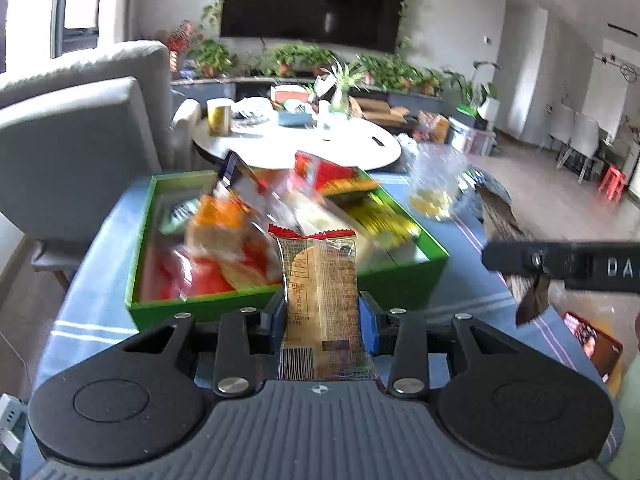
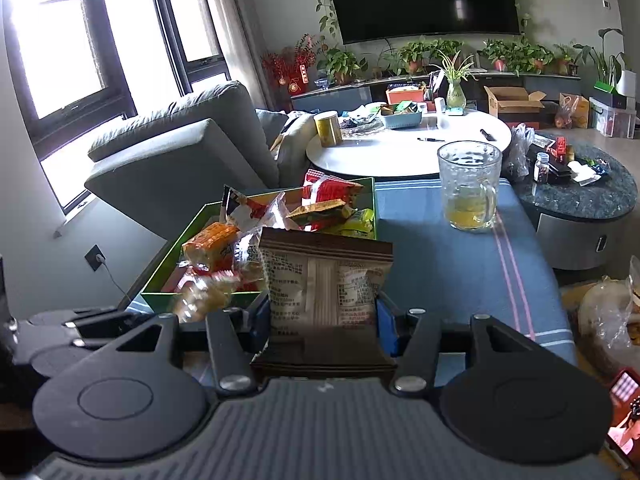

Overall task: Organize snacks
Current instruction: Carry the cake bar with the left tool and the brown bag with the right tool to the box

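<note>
light: daylight from the dark-framed windows (image 2: 120, 40), blown out | blur: heaped packets in the green box (image 1: 280, 304) smeared | edges: fisheye bending, dark corners

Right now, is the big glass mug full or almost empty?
Almost empty. The glass mug stands upright on the blue tablecloth, with only a shallow layer of yellow drink at its bottom.

Grippers: two, left gripper (image 1: 322, 316) and right gripper (image 2: 322, 320).
Held snack packets: two, clear cake packet (image 1: 320, 300) and beige-brown packet (image 2: 324, 292).
Green trays: one (image 2: 160, 292), left of centre.
Glass mugs: one (image 2: 470, 186), right of centre.
Loose packets in tray: exact count unclear.
</note>
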Motion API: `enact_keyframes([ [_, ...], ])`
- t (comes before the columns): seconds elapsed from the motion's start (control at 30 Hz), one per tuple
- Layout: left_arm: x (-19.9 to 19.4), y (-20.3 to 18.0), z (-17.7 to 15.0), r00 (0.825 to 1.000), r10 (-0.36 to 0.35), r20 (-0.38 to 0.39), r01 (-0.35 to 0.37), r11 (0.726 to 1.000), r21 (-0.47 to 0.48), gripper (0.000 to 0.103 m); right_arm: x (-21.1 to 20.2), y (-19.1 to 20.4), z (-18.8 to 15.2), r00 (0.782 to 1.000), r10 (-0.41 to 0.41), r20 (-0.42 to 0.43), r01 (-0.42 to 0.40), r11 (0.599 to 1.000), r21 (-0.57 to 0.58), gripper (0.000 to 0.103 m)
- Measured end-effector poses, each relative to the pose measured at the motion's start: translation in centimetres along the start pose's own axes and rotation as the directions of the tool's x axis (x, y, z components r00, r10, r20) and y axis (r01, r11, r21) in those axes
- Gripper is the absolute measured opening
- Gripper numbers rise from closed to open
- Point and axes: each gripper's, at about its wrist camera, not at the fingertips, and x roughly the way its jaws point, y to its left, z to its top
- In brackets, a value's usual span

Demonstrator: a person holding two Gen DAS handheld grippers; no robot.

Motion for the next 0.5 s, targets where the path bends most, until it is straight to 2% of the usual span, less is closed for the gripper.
enact_keyframes([
  [0.2,-0.1,1.7,1.4,0.998,0.049,0.031,-0.049,0.999,-0.009,0.034,0.8,0.8,0.5,1.000,0.022,0.004,-0.022,1.000,0.003,0.068],
  [0.5,1.0,2.6,3.6,0.996,0.066,0.058,-0.066,0.998,0.000,0.035,2.1,2.1,1.6,0.999,0.038,0.003,-0.038,0.999,-0.010,0.068],
])
